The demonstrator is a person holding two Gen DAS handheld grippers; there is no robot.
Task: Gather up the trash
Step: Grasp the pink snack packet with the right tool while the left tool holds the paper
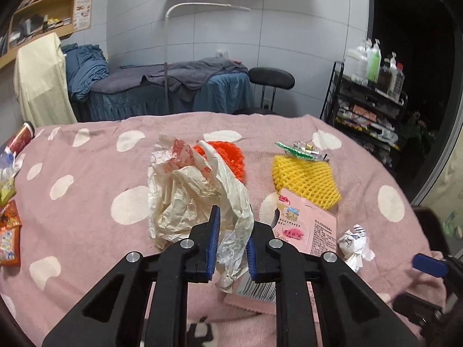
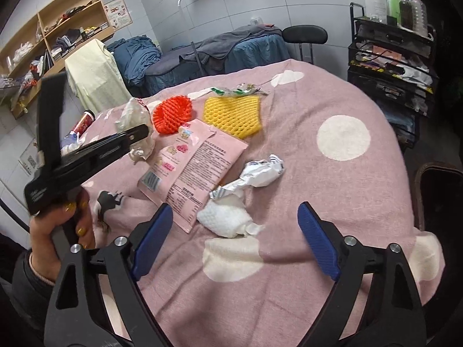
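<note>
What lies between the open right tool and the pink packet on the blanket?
In the right wrist view, a crumpled white tissue lies between the right tool and the pink packet, touching the packet's near edge. Under the tissue is only the pink blanket.

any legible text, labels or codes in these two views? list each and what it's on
Nothing can be quoted with confidence.
Pink packet: printed text and barcode, too small to read.
Wall poster: blurred.
Red can: lettering blurred.
Left gripper body: embossed wording in right wrist view, unreadable.
QR sticker: not decodable.

Left gripper (image 1: 231, 248) is nearly closed, pinching something; right gripper (image 2: 235, 240) hovers, jaws spread wide.
</note>
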